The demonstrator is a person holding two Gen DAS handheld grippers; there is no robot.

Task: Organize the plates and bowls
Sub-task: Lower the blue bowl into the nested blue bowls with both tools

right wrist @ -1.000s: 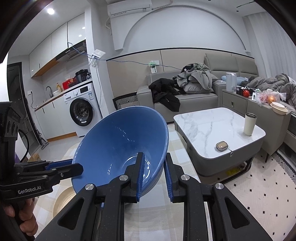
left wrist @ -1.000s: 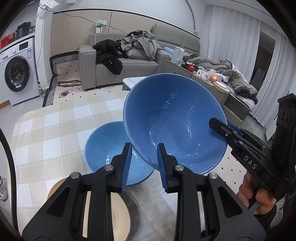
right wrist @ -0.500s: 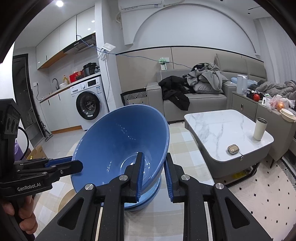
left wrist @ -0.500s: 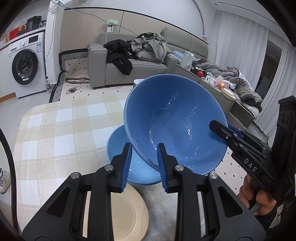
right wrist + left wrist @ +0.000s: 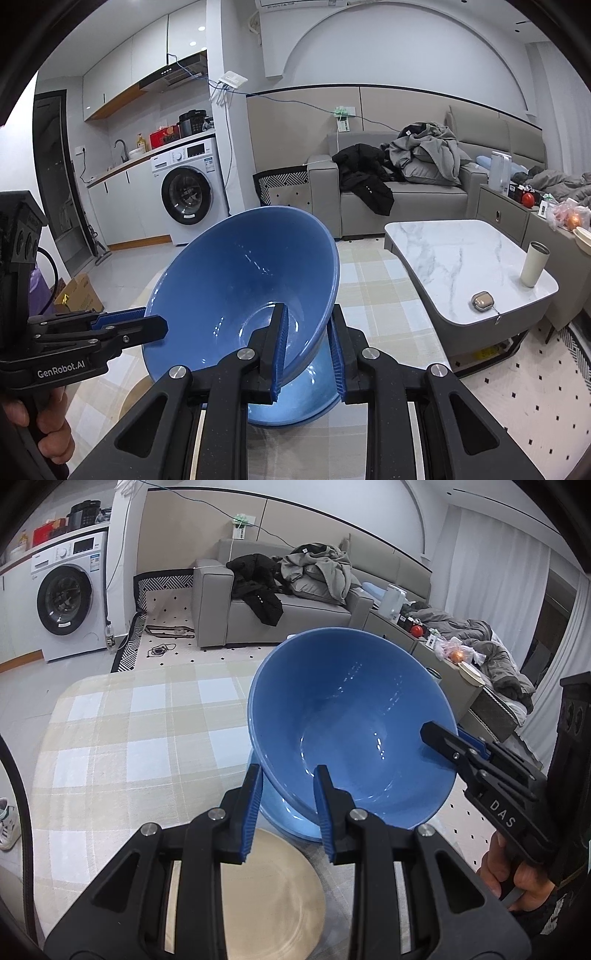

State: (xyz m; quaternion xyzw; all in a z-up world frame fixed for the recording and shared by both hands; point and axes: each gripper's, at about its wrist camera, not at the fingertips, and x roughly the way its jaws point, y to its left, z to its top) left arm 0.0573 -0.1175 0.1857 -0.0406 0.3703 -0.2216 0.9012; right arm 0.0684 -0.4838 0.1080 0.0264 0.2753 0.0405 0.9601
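A large blue bowl [image 5: 351, 723] hangs tilted over the table, held by both grippers. My left gripper [image 5: 286, 781] is shut on its near rim. My right gripper [image 5: 306, 325] is shut on the opposite rim; it also shows at the right of the left wrist view [image 5: 443, 738]. The bowl also shows in the right wrist view [image 5: 240, 288]. A second blue bowl [image 5: 284, 814] sits on the table directly under it, mostly hidden; its side shows in the right wrist view [image 5: 295, 402]. A beige plate [image 5: 269, 893] lies on the table under my left gripper.
The table carries a beige checked cloth [image 5: 140, 738]. A marble coffee table [image 5: 461, 266] with a cup [image 5: 533, 269] and a small case [image 5: 482, 301] stands to the right. A sofa [image 5: 399, 192] and a washing machine [image 5: 188, 195] are beyond.
Both grippers have carried the held bowl across until it hangs over the lower bowl, which is now mostly covered. The plate shows more fully under my left gripper.
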